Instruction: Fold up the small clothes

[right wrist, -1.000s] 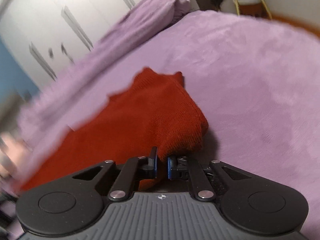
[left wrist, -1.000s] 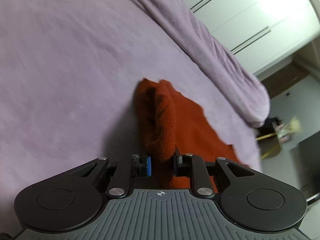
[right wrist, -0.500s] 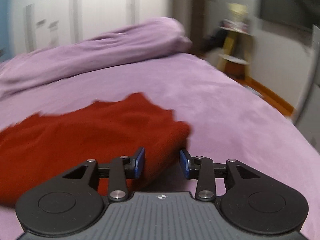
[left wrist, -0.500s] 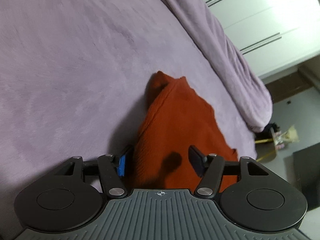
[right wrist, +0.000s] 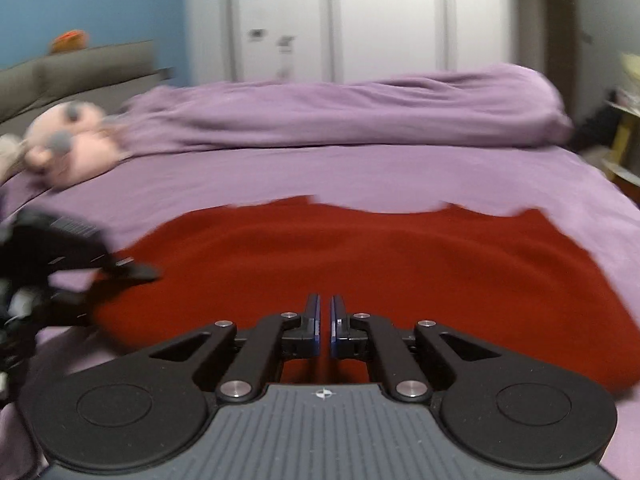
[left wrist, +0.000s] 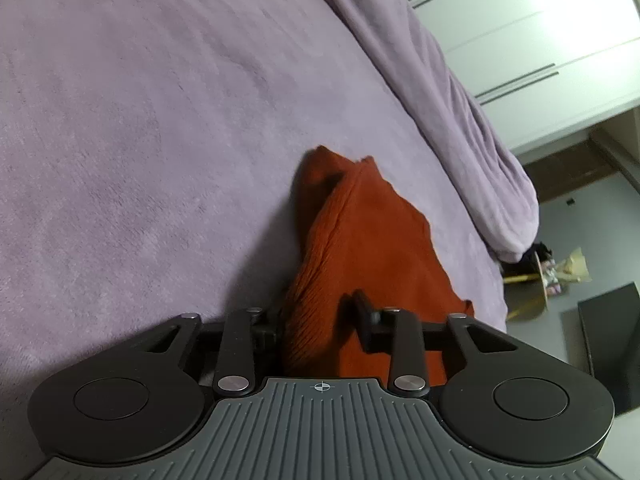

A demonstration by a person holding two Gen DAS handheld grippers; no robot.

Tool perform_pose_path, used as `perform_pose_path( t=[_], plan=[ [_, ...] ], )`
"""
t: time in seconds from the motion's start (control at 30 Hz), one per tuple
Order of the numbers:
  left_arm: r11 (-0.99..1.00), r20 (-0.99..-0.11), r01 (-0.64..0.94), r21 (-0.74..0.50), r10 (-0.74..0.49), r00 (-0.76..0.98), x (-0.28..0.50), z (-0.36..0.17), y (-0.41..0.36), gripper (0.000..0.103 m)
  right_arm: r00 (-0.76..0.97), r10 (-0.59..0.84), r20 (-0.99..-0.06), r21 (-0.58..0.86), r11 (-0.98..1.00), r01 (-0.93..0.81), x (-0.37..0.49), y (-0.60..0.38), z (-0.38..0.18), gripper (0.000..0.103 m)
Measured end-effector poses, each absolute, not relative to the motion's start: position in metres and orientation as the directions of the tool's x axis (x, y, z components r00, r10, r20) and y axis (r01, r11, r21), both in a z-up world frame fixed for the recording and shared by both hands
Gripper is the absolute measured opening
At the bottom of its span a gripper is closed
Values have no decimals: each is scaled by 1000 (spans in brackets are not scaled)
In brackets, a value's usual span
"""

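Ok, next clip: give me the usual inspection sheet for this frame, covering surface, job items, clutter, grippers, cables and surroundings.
Surface: purple bedspread, soft, with a bunched roll of the same fabric along the far edge.
Job's things: one red garment spread on the bed; in the left wrist view an edge fold stands up between the fingers.
Clutter: pink stuffed toy at the far left of the bed.
Grippers: left gripper astride the raised fold, jaws apart; right gripper over the garment, jaws nearly together, nothing between them.
Cables: nothing seen.
Surroundings: white wardrobe, blue wall, yellow shelf unit beside the bed.
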State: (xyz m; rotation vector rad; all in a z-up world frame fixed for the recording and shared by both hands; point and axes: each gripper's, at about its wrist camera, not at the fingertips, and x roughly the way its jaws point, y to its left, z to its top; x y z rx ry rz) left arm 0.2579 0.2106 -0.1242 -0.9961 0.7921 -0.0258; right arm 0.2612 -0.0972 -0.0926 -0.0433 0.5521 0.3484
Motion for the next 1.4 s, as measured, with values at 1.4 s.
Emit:
perform_pose_path(
  t=[1.4],
  plan=[
    [842,-538,172,-512,-470,700,258,-26,13,49,805,174,-567,268,963,-19,251,-256,-93,23]
  ],
)
